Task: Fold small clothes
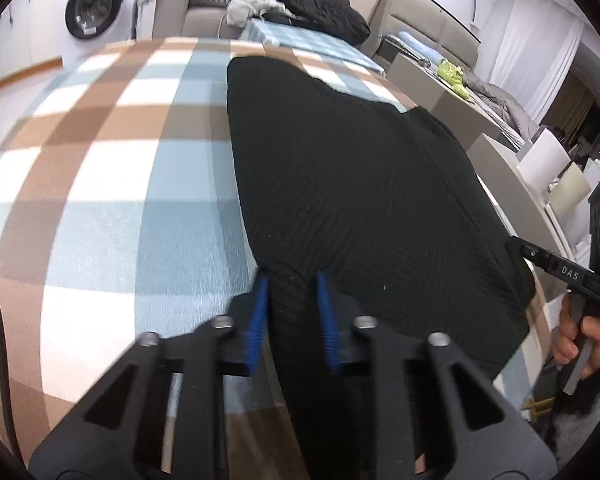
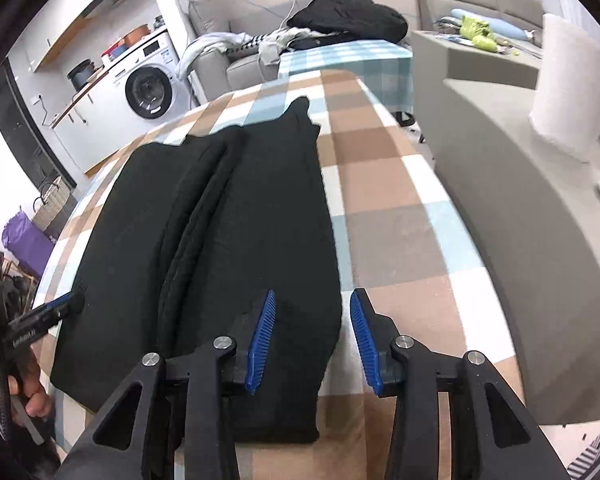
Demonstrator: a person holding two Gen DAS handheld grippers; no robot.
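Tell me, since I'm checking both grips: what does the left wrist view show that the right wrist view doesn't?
Left wrist view only: the left hand-held gripper shut on a bunched edge of the black garment. Right wrist view only: the right hand-held gripper open, the garment's edge between its blue pads untouched, and a lengthwise fold ridge. Both show the garment on the checked tablecloth, the washing machine and the other gripper at the frame edge.

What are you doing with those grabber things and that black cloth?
A person is folding a black garment on a checked tablecloth, with a gripper in each hand. The left gripper is pinching the near edge of the garment between its blue fingers. The right gripper is open, with the garment's other edge lying between its fingers.
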